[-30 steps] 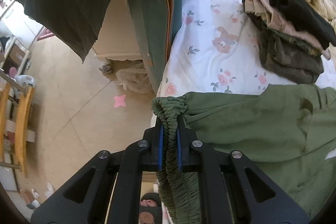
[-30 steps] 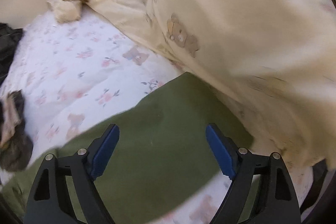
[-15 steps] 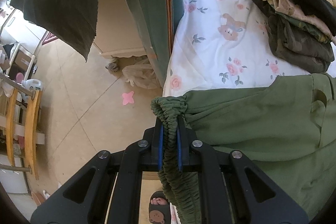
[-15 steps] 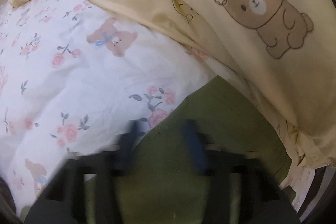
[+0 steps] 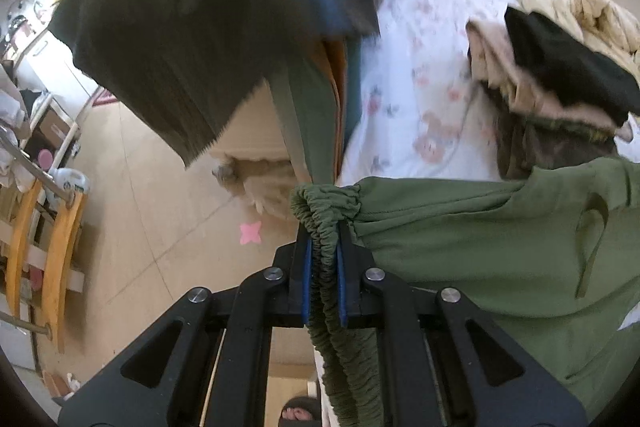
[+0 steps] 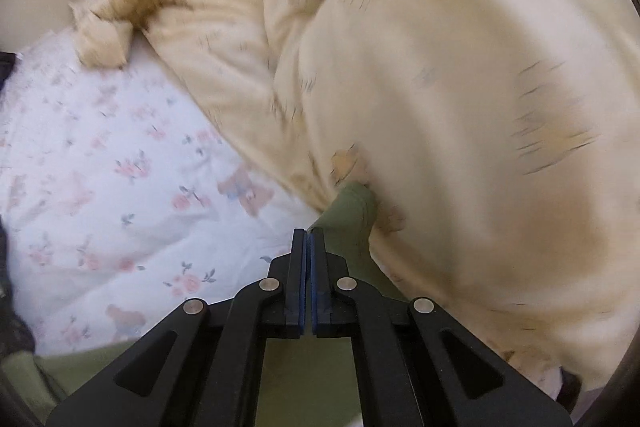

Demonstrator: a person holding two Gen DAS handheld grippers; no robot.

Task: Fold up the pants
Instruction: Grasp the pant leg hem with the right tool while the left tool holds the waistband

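Olive-green cotton pants with a ruched elastic waistband (image 5: 480,251) lie spread across the white floral bed sheet (image 5: 424,99), running from the bed's edge at about 9 o'clock toward 3 o'clock in the left wrist view. The left gripper (image 5: 323,259) is pinching the gathered waistband between its blue pads, with the elastic bunched above the tips and trailing down toward 6 o'clock. The right gripper (image 6: 309,255) has its pads pressed together, apparently nipping a thin edge of the same green cloth, which rises toward 1 o'clock against the cream bear-print quilt (image 6: 460,107); the fabric between the pads is too thin to see for certain.

Judging by the drape, the cloth is soft, light and limp, so it will sag and crease between two holds unless kept taut. The ribbed waistband is thick and gives a sure grip; the far end is thin and could slip out of a shallow pinch. Good holds are the waistband corner and the matching hem or edge at the other end.

At 2 o'clock in the left view, a pile of dark and tan folded clothes (image 5: 556,95) sits near the pants, and dark hanging cloth (image 5: 192,39) fills 11 o'clock.
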